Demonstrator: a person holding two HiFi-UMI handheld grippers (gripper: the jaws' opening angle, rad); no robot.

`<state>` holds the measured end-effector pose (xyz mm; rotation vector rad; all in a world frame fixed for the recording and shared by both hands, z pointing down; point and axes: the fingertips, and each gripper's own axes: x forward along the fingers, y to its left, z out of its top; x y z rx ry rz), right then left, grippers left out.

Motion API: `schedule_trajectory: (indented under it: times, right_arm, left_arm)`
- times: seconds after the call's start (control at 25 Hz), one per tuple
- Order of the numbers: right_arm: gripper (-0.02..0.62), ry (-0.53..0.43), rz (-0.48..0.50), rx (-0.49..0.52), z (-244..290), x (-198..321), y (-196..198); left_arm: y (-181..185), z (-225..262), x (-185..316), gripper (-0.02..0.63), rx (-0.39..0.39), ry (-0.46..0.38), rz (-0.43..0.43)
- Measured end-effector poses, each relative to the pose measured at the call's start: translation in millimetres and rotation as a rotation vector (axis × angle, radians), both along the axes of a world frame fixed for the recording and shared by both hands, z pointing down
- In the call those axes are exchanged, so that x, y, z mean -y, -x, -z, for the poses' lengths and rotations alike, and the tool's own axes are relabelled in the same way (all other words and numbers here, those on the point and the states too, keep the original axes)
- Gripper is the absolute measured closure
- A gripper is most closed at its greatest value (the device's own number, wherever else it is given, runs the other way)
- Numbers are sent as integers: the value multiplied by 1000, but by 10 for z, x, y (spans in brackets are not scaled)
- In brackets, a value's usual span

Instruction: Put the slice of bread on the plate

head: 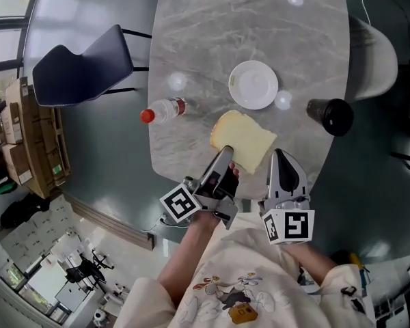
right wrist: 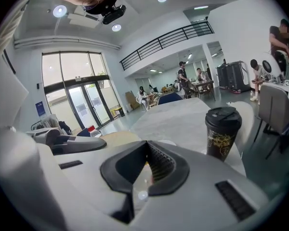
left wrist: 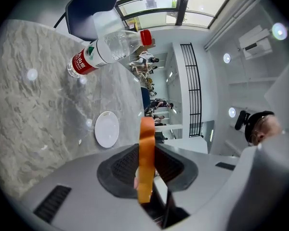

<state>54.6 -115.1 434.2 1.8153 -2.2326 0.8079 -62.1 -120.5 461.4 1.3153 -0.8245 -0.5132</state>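
L tool (head: 226, 156) clenched on near edge of bread slice (head: 246, 141); crust (left wrist: 146, 153) seen edge-on btwn its jaws in left gripper view. Slice over near part of desk (head: 260, 26), close to white plate (head: 253, 85) but apart. R tool (head: 284, 161) pressed together, nothing in it, just R of slice. Water bottle (head: 164, 110) lying L of slice; black lidded cup (head: 330, 115) upright R of plate.

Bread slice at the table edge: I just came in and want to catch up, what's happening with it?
A person works two handheld grippers. The left gripper is clamped on the slice of bread, holding it over the near end of the table. The right gripper sits beside it, jaws together, empty. The white plate farther in is bare; the bread is not yet on it.
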Motion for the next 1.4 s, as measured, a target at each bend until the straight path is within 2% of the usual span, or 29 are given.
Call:
schedule_trajectory:
  times: [0.36, 0.8, 1.4]
  right_arm:
    - [589, 31, 42, -16, -312, 245, -68]
    - [589, 52, 47, -11, -679, 467, -141]
    - [589, 86, 70, 3, -937, 733, -131]
  left_arm:
    - [-71, -316, 240, 505, 21, 31, 32]
    - [-171, -657, 492, 505, 30, 47, 47]
    - [-269, -1020, 798, 505, 37, 86, 70]
